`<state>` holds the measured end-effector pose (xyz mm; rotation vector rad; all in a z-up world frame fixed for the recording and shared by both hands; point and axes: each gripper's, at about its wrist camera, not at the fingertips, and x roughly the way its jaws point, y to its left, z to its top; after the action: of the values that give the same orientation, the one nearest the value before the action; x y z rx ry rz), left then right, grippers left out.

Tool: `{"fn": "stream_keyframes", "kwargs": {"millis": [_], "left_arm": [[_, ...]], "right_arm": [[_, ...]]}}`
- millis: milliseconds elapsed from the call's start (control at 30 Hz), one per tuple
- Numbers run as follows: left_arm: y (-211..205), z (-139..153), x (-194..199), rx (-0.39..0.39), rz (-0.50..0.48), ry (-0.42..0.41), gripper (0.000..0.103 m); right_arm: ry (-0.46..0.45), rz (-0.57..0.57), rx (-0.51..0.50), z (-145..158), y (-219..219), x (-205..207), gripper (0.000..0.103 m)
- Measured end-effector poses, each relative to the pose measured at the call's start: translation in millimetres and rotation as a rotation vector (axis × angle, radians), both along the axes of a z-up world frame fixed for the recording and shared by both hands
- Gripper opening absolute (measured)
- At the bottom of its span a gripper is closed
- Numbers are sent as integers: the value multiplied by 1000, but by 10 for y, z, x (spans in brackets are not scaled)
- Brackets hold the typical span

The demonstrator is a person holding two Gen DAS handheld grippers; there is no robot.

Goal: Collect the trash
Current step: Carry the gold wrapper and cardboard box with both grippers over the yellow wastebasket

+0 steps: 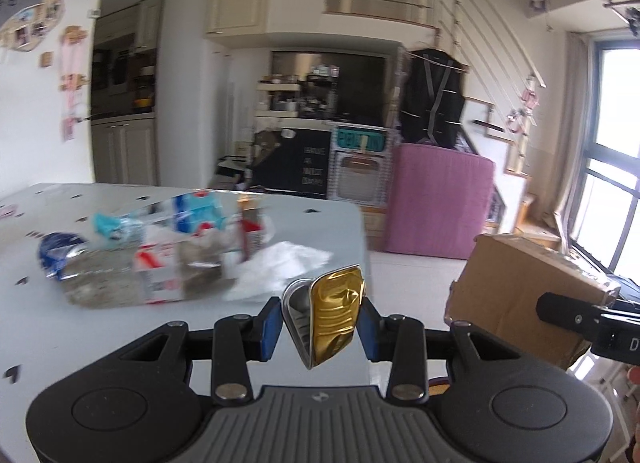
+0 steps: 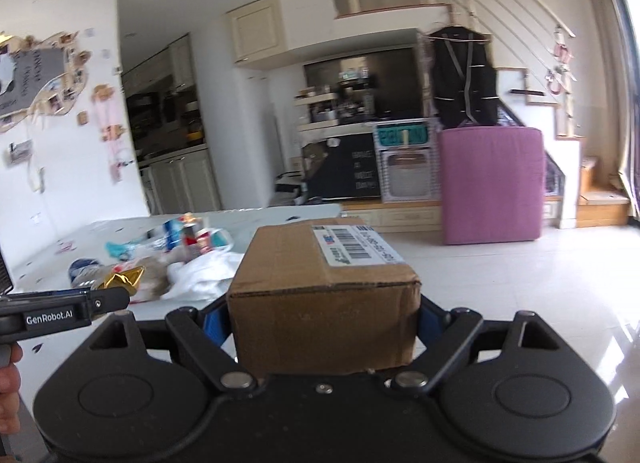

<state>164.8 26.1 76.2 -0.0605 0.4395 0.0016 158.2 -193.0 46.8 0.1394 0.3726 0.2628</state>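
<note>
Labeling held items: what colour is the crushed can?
Gold, silver inside; crushed can shows best in left wrist view.

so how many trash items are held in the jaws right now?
2: a crushed gold can in the left gripper, a cardboard box in the right gripper.

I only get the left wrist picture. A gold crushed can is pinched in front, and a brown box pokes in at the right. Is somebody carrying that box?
Observer: Yes, the right gripper clamps the cardboard box between its blue pads.
Operator: Anything on top of it?
Observer: A white shipping label with a barcode.
Operator: Can that camera see my can?
Observer: Yes, the gold can shows at its left, at the left gripper's tip.
</note>
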Motion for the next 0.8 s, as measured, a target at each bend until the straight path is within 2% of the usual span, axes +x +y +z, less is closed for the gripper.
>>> {"fn": "stream_keyframes", "kwargs": {"millis": [200, 400, 600, 800], "left_arm": [[-412, 18, 248, 16, -94, -6, 41], [-800, -16, 600, 9, -191, 30, 41], [-1169, -248, 1046, 12, -292, 145, 41], [-1486, -590, 1465, 48, -343, 232, 41]], "right_arm": [[12, -100, 3, -9, -336, 78, 88], [46, -206, -9, -94, -669, 171, 88], [153, -278, 28, -358, -1034, 418, 88], [274, -281, 4, -665, -1204, 720, 88]]}}
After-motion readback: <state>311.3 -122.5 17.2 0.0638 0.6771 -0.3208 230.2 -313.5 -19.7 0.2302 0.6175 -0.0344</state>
